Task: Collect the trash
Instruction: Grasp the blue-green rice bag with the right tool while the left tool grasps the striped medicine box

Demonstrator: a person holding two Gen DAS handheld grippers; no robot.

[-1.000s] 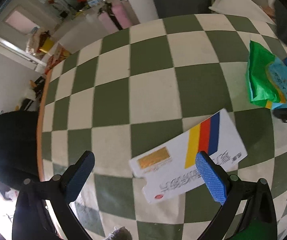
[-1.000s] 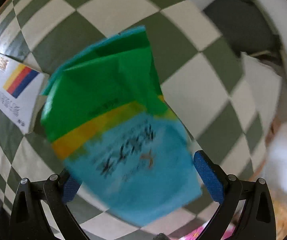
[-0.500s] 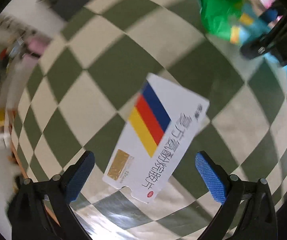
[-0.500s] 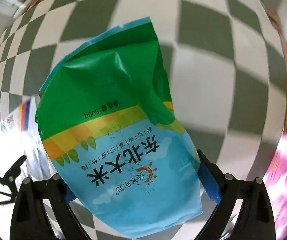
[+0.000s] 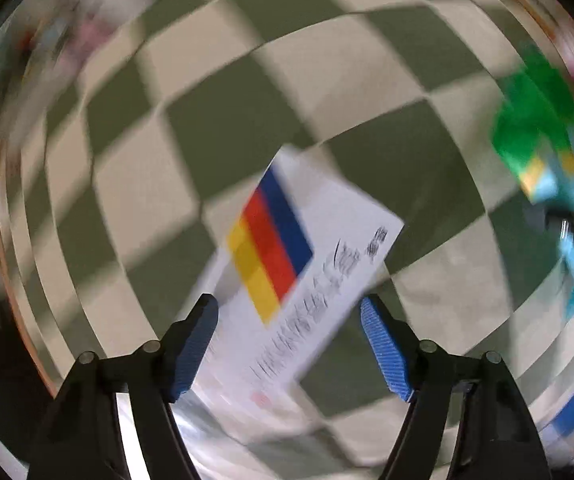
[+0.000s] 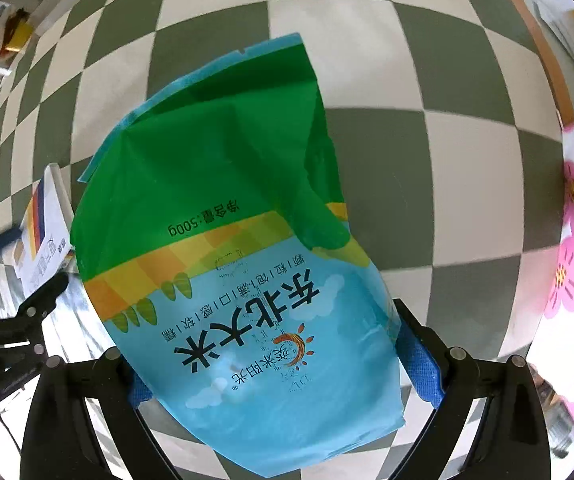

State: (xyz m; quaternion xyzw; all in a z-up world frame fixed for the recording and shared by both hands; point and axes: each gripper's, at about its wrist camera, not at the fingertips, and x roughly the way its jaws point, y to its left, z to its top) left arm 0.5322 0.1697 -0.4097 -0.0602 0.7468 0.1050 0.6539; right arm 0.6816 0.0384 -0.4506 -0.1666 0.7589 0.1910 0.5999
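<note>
— Over the checked bench: left tongs pointing down, jaws closing, white box with striped patch between the pads, not yet pinched.

— And the right tongs?

— Clamped on the green-and-blue rice bag, held above the bench — box just left of it.

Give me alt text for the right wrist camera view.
A green and blue rice bag fills the frame, clamped between the right gripper and its blue pads above a green-and-white checkered tablecloth. At the left edge a white box sits by the left gripper.
</note>
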